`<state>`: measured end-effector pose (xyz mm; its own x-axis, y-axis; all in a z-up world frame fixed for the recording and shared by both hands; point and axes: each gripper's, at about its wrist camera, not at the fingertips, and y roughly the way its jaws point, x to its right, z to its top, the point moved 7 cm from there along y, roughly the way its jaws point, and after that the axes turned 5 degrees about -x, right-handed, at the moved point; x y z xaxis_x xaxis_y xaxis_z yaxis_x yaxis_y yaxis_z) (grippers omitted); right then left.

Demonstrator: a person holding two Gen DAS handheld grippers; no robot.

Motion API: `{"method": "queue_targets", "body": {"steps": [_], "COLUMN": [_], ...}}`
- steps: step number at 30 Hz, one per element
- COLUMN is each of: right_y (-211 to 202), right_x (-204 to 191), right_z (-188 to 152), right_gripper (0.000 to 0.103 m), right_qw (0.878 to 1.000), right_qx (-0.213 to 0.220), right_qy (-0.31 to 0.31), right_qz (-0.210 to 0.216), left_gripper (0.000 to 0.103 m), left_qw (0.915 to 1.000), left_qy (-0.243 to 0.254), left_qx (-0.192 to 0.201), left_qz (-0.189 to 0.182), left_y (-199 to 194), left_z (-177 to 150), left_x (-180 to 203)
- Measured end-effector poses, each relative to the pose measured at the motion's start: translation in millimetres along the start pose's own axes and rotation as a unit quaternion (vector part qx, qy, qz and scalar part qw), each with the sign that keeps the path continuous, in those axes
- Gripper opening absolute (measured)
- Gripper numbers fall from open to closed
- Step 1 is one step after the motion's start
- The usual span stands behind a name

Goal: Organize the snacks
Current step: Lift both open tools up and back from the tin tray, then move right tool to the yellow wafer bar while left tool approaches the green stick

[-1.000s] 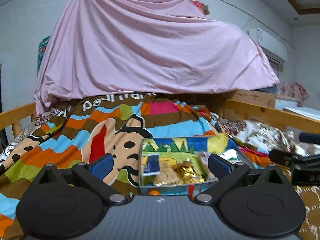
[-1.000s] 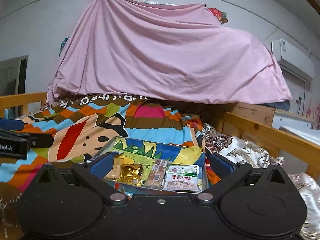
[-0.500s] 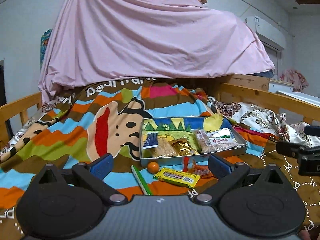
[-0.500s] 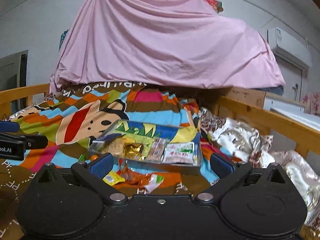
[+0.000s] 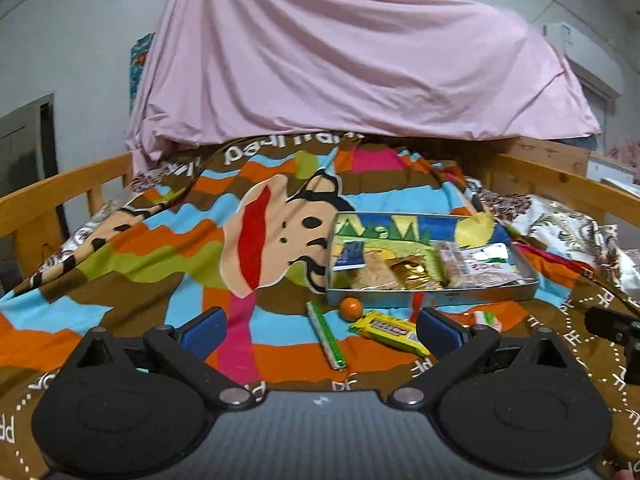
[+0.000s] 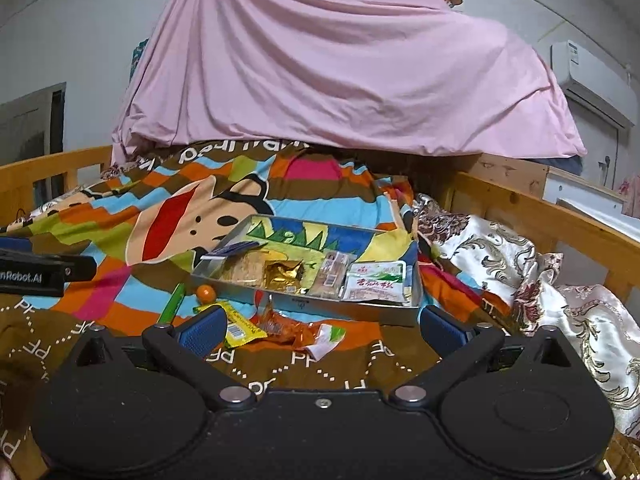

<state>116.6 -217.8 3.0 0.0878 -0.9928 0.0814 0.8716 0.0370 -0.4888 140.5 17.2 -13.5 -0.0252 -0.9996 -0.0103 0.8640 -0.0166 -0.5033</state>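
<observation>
A metal tin tray [image 5: 432, 297] [image 6: 304, 307] with a colourful lining lies on the cartoon blanket, holding several snack packets. Loose snacks lie in front of it: a green stick pack [image 5: 326, 335] [image 6: 172, 303], a small orange ball [image 5: 351, 307] [image 6: 206, 292], a yellow packet [image 5: 390, 331] [image 6: 240, 326] and an orange-red wrapper [image 6: 286, 326]. My left gripper [image 5: 320, 330] is open, empty, just short of the loose snacks. My right gripper [image 6: 320, 328] is open too, with the wrapper and yellow packet low between its fingers, not gripped.
A striped cartoon blanket [image 5: 160, 264] covers the bed, with wooden rails [image 5: 60, 196] [image 6: 560, 216] on both sides. A pink sheet [image 5: 340, 60] hangs over the far end. A patterned satin quilt [image 6: 540, 276] is bunched at the right. The other gripper shows at each view's edge.
Both grippers have pulled back and tilted down from the tray, so the loose snacks in front of it have come into view. Both stayed open.
</observation>
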Motion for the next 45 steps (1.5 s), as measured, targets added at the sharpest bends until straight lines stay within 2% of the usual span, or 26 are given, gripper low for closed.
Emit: {"method": "queue_targets", "body": {"steps": [8, 13, 16, 19, 25, 29, 34, 45], "right_y": [5.2, 11.7, 17.9, 25.3, 46.8, 64.6, 94.9, 172.8], "right_x": [-7.2, -7.4, -10.5, -12.9, -22.3, -34.2, -46.7, -63.3], "right_z": [-3.5, -5.4, -5.5, -5.2, -5.9, -6.3, -9.4, -14.4], "right_gripper": [0.102, 0.102, 0.102, 0.102, 0.102, 0.102, 0.102, 0.102], "right_qw": [1.0, 1.0, 0.999, 0.998, 0.992, 0.986, 0.978, 0.963], "right_qx": [-0.01, -0.022, -0.032, -0.039, -0.071, -0.082, -0.099, -0.125], "right_qy": [-0.011, 0.001, -0.014, -0.032, -0.039, -0.069, -0.089, -0.075], "right_qz": [0.012, 0.022, 0.029, 0.038, 0.097, 0.129, 0.16, 0.228], "left_gripper": [0.103, 0.103, 0.103, 0.103, 0.103, 0.103, 0.103, 0.103], "left_qw": [0.9976, 0.9985, 0.9981, 0.9975, 0.995, 0.9936, 0.9881, 0.9755], "left_qy": [-0.057, -0.032, -0.018, -0.011, -0.013, 0.015, 0.048, 0.0], "left_qx": [-0.04, -0.045, -0.058, -0.069, -0.09, -0.103, -0.13, -0.197], "left_qz": [-0.005, 0.006, 0.01, -0.002, -0.04, -0.042, -0.067, -0.098], "left_y": [9.1, 11.9, 18.2, 27.2, 47.4, 67.8, 96.8, 159.4], "left_z": [-6.3, -5.7, -3.0, -0.1, 5.4, 7.7, 7.8, -2.3], "left_x": [-11.6, -12.8, -13.4, -13.9, -15.6, -15.1, -9.1, -12.6]}}
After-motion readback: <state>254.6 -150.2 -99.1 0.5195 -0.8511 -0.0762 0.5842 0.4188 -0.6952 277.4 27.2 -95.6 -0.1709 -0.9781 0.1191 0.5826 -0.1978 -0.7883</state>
